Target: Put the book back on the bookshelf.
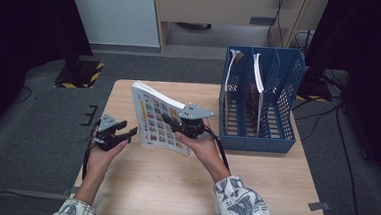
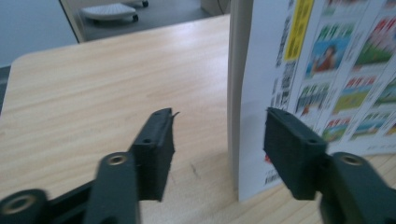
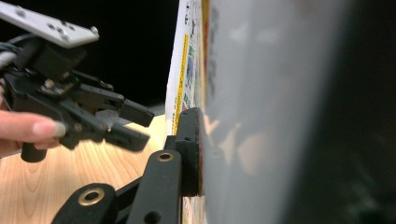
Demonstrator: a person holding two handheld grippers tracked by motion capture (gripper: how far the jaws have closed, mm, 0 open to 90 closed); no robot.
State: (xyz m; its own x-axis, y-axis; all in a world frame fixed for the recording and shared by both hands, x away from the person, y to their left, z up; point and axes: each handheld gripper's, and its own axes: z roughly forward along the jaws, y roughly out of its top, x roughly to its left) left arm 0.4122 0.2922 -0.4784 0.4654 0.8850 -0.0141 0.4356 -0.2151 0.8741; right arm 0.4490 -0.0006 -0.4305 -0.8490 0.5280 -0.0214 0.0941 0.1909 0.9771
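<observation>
We see the right gripper clamped on a book with small coloured pictures on its cover, holding it tilted upright near the middle of the wooden table, just left of the blue file rack; the book's lower edge sits at the tabletop. The left gripper hovers just left of the book with its jaws apart; in the left gripper view the book's edge stands between them, untouched.
</observation>
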